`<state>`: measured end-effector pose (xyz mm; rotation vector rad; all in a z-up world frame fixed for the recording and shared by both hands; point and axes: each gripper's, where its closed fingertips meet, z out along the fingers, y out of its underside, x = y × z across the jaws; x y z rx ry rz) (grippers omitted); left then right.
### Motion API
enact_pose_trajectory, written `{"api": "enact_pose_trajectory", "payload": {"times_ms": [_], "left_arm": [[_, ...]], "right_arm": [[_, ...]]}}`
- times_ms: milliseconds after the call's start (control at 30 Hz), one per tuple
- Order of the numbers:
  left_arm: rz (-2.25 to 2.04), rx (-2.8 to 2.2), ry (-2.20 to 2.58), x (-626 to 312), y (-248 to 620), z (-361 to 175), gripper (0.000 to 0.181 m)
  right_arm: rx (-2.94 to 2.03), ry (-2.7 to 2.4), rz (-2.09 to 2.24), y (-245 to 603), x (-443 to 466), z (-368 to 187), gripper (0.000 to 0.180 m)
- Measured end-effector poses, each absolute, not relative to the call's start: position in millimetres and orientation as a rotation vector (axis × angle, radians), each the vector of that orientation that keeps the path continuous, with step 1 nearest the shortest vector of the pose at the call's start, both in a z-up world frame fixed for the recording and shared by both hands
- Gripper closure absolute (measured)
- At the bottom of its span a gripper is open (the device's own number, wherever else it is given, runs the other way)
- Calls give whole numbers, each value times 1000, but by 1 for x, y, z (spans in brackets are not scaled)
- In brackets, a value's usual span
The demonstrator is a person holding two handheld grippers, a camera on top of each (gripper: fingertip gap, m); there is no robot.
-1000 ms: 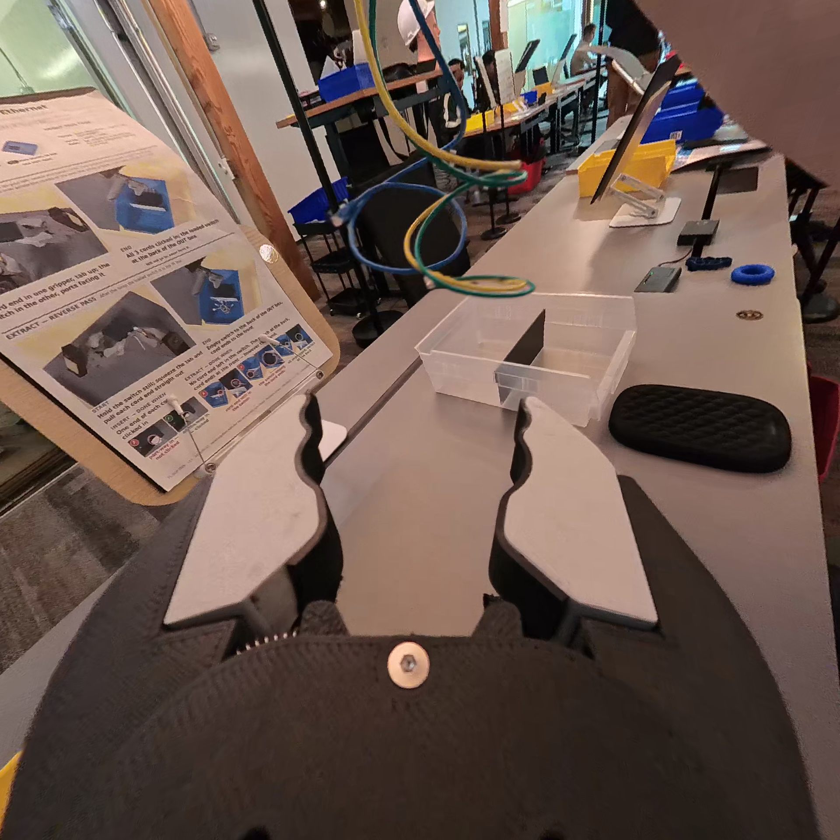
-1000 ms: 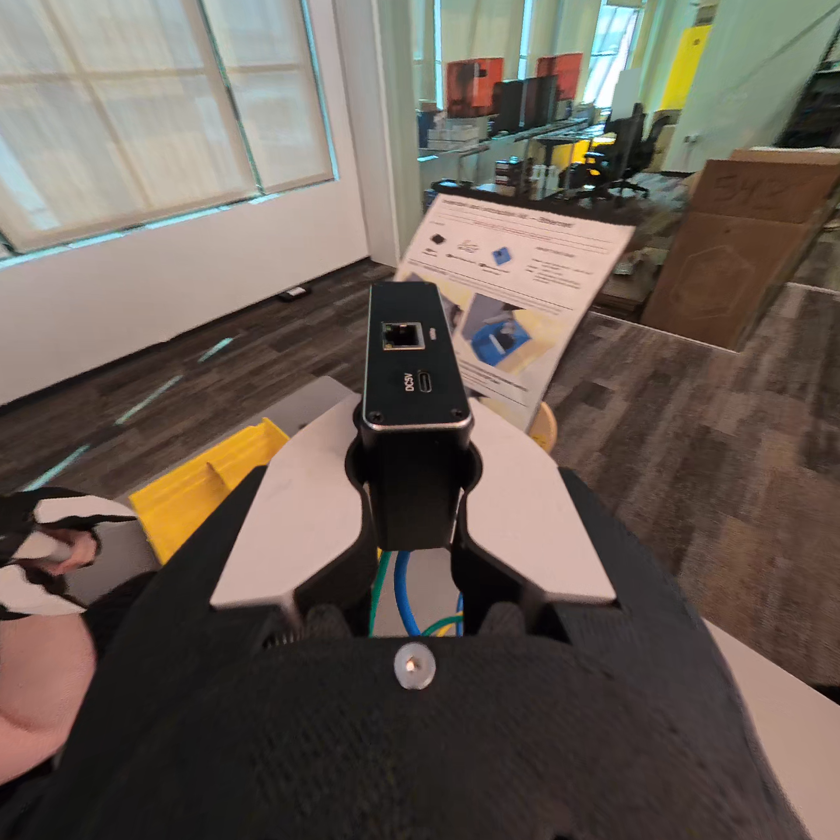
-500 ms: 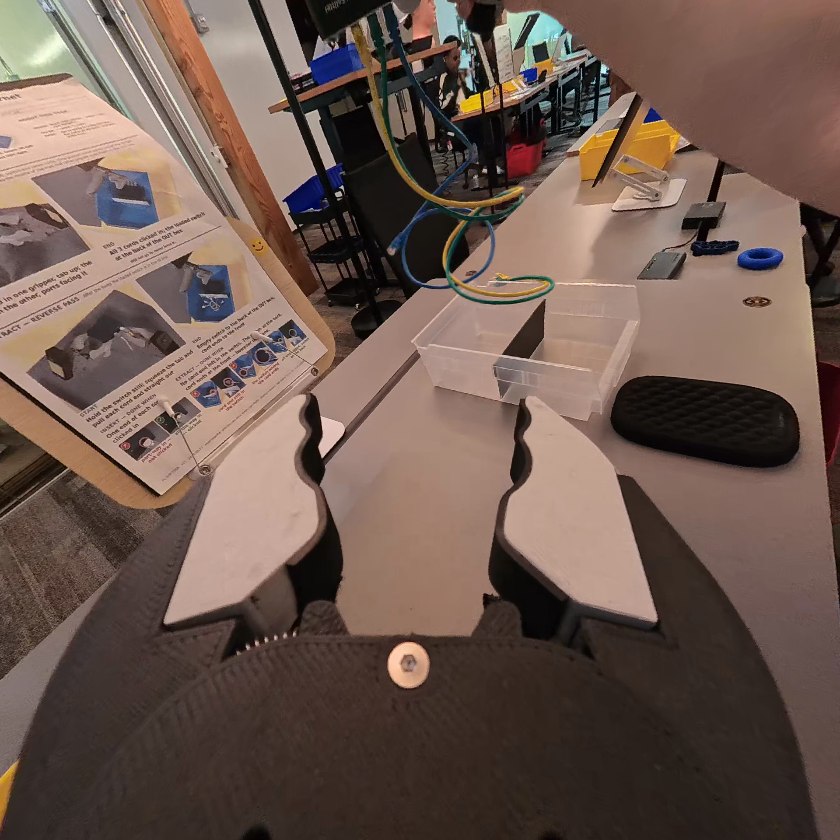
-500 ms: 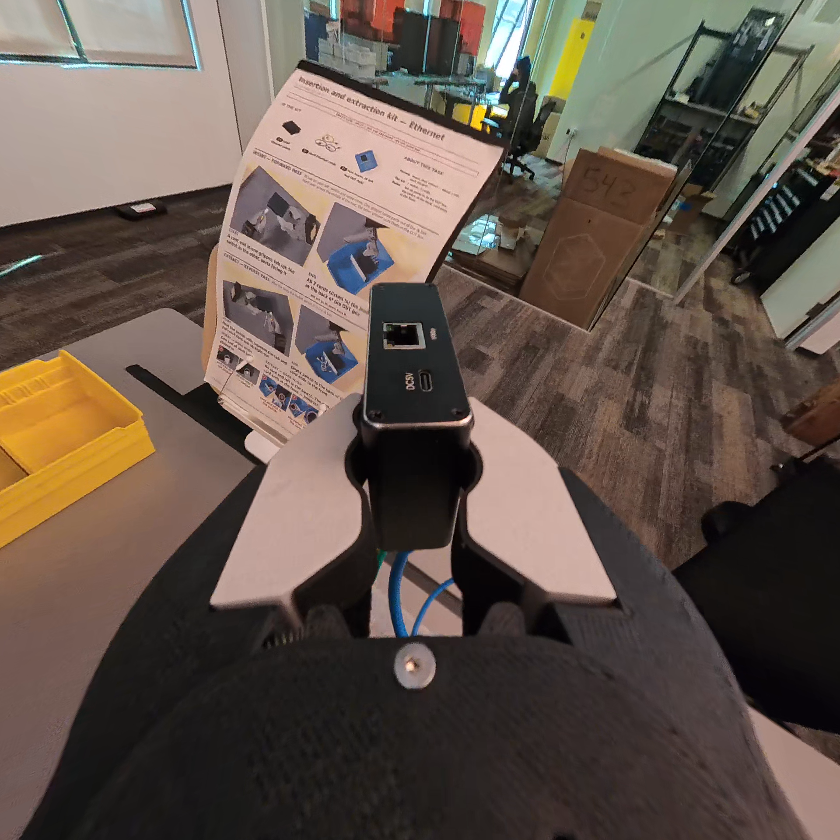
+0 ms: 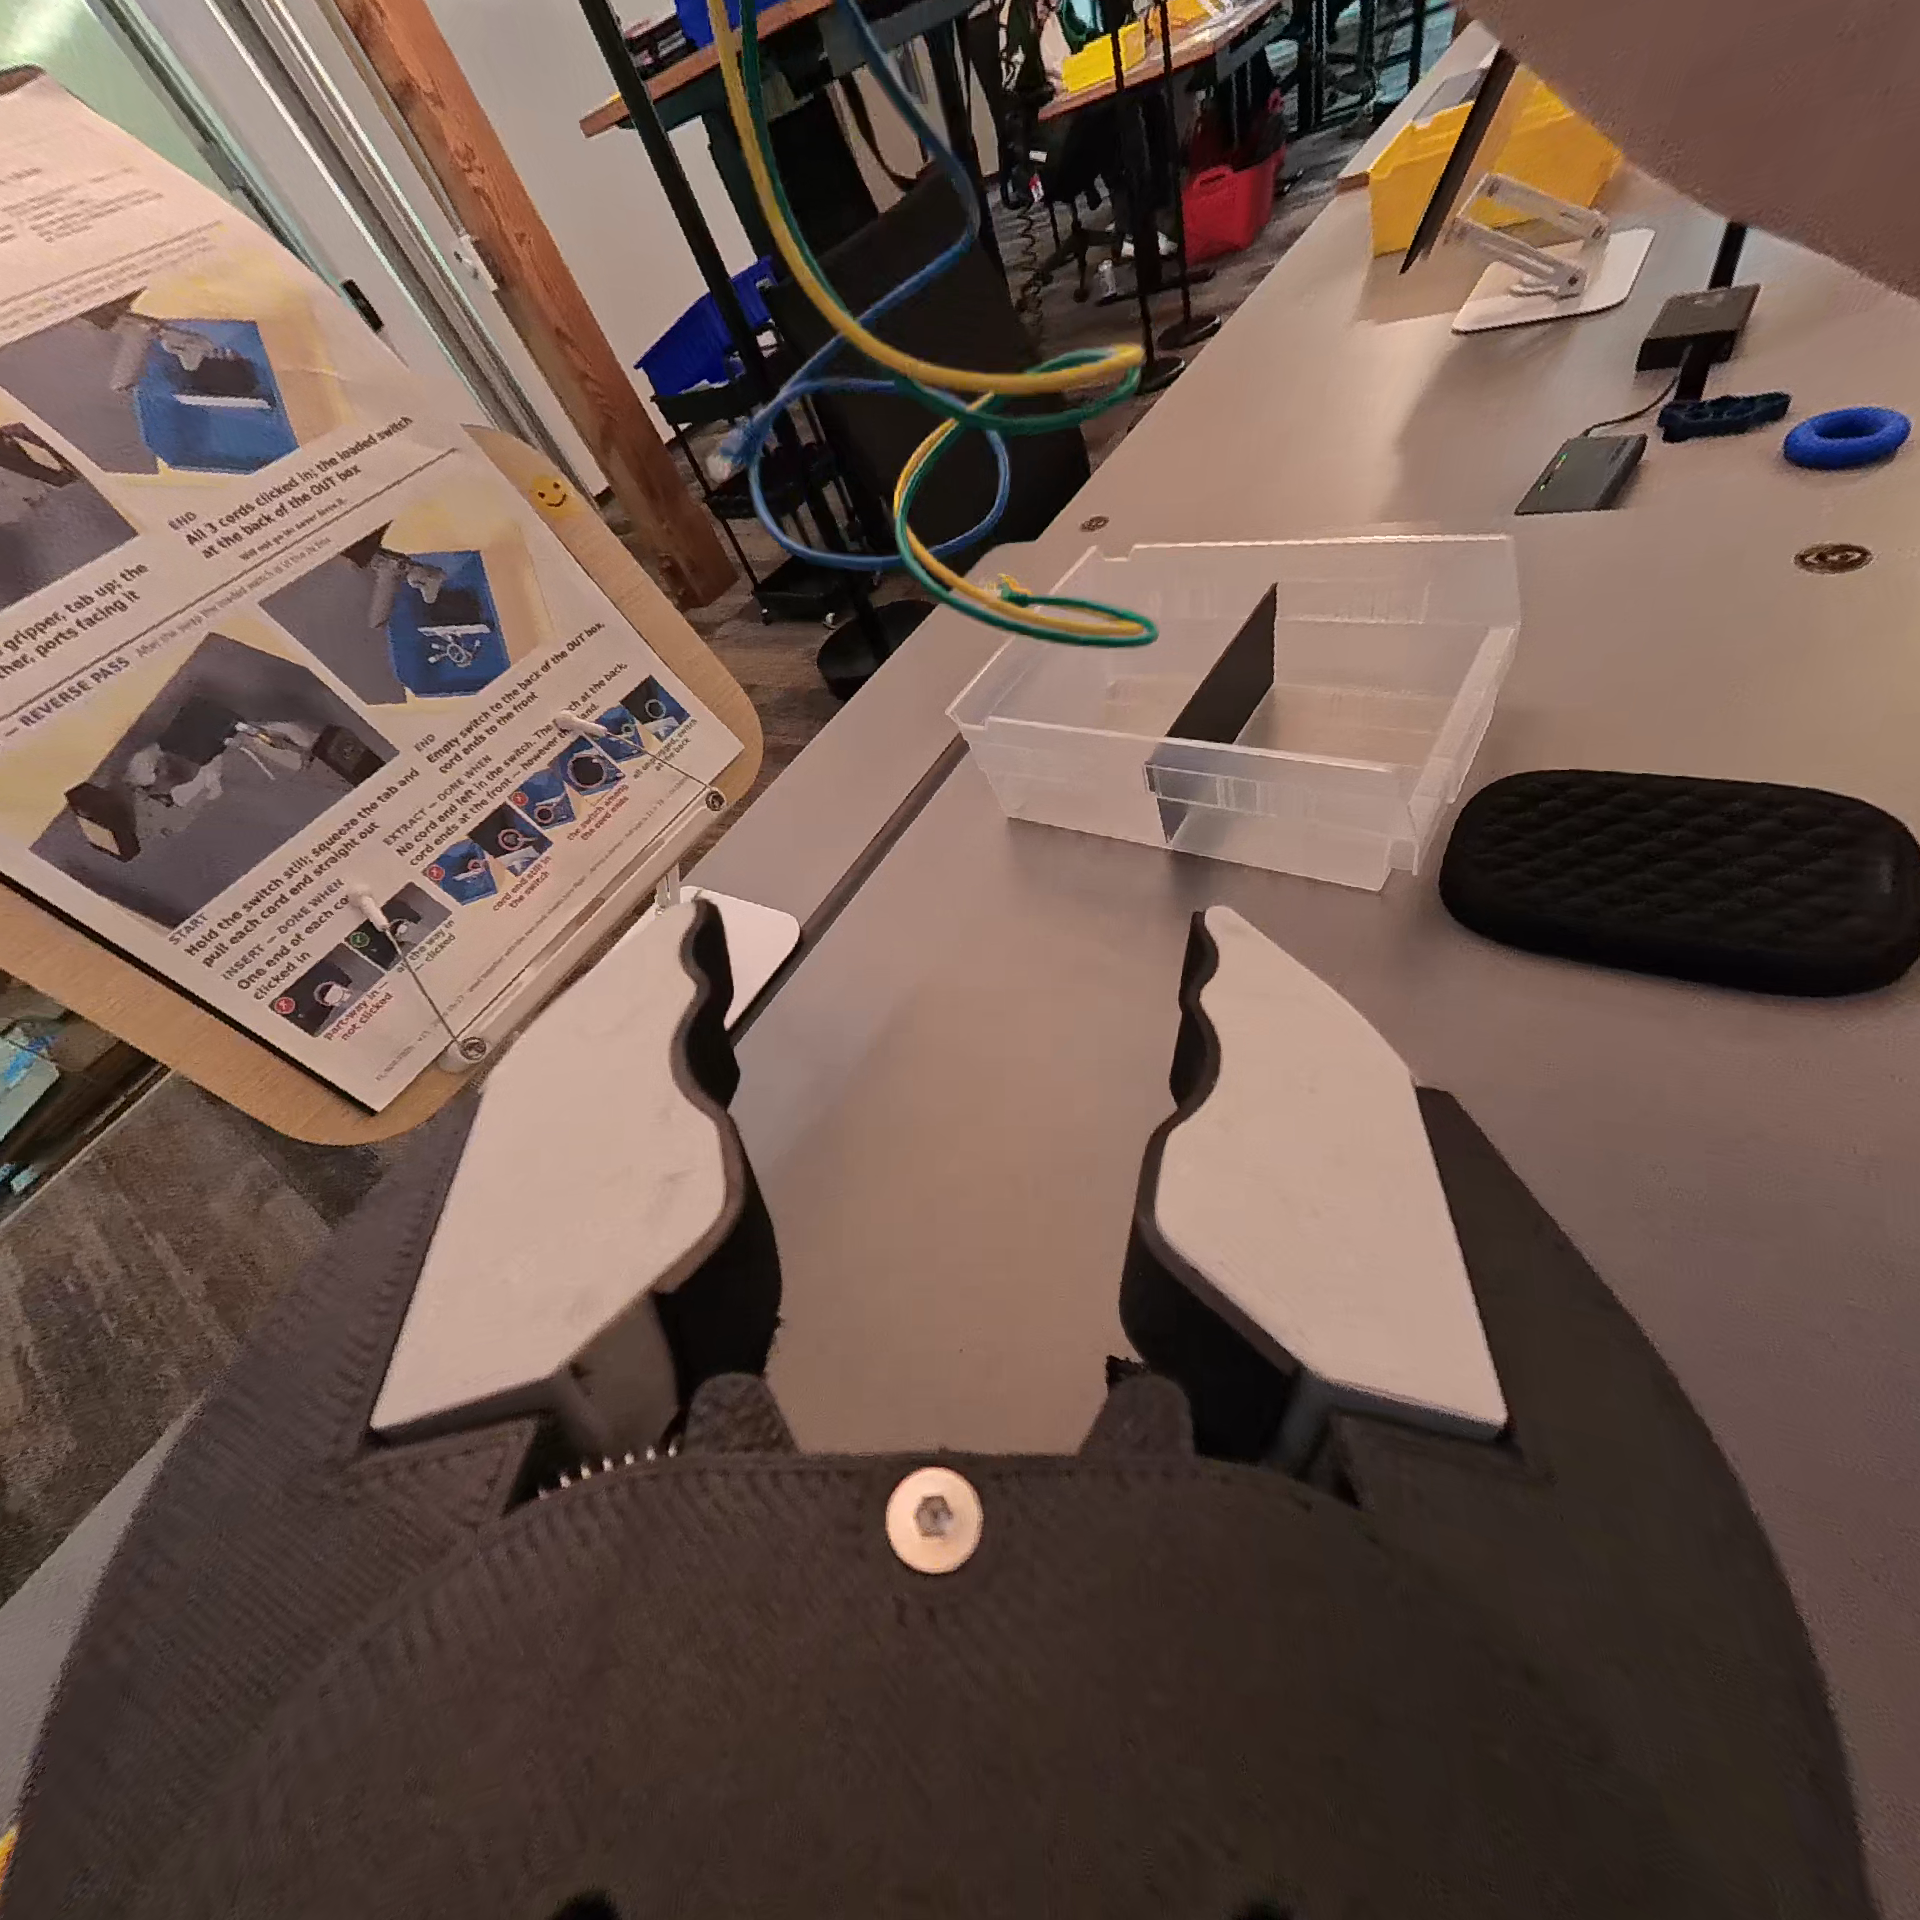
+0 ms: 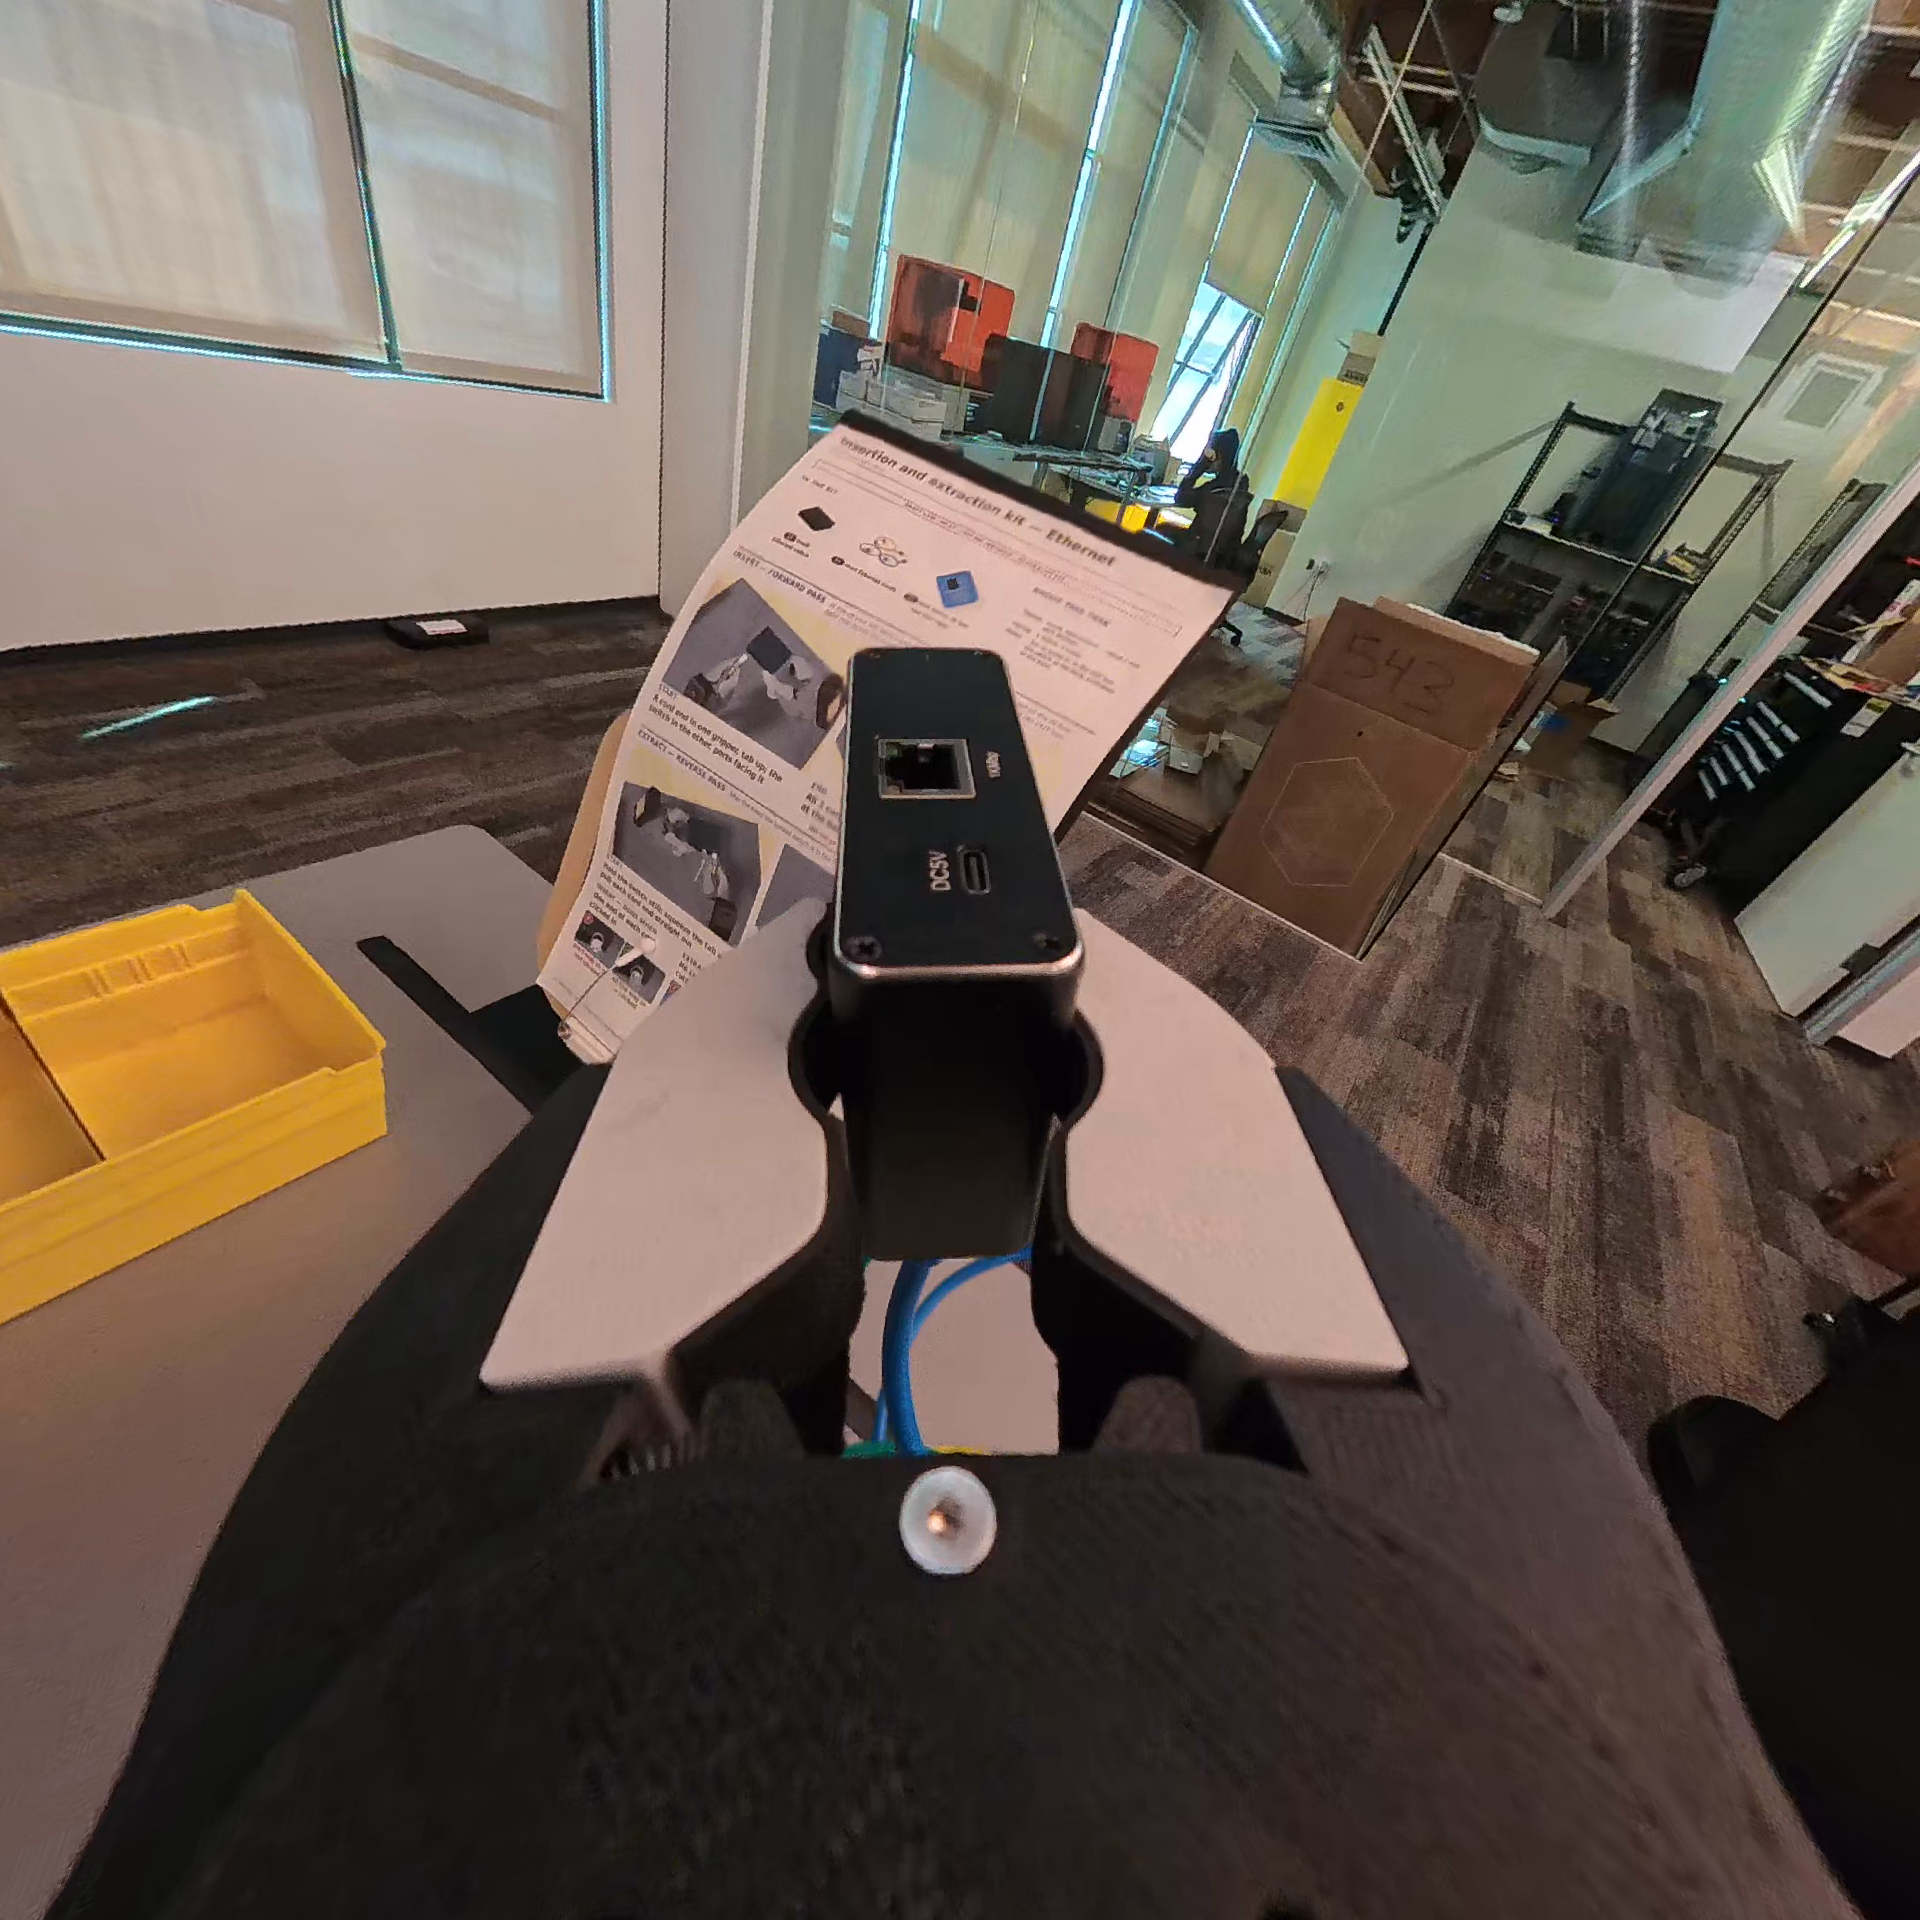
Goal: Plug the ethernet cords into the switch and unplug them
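My right gripper is shut on the black ethernet switch, held upright in the air with one end face toward the camera. Blue, green and yellow cords hang from its underside; the blue cord shows between the fingers. In the left wrist view the yellow cord, green cord and blue cord dangle in loops above the clear bin. Their upper ends run out of frame. My left gripper is open and empty, low over the grey table.
A tilted instruction sheet on a wooden board stands at the table's left edge; it also shows in the right wrist view. A black wrist pad lies right of the clear bin. A yellow bin sits on the table. Small black boxes and a blue ring lie farther back. About 40 centimetres separates my left fingertips from my right.
My right gripper has swung and tilted up with the switch, so the room ahead shows more. The hanging cords have swayed and risen out of the top of the left view. My left gripper stayed open.
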<state>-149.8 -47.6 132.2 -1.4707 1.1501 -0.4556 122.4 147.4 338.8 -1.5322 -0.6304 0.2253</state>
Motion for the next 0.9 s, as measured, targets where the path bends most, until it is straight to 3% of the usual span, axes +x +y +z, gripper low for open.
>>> {"api": "enact_pose_trajectory", "payload": {"times_ms": [367,900], "left_arm": [[-517,-1451,1129,-154,-50,138,98],[-500,-1454,1174,-146,-54,133,98]], "right_arm": [[-1528,-634,126,140,153,265,143],[-1698,-953,441,62,132,193,142]]}}
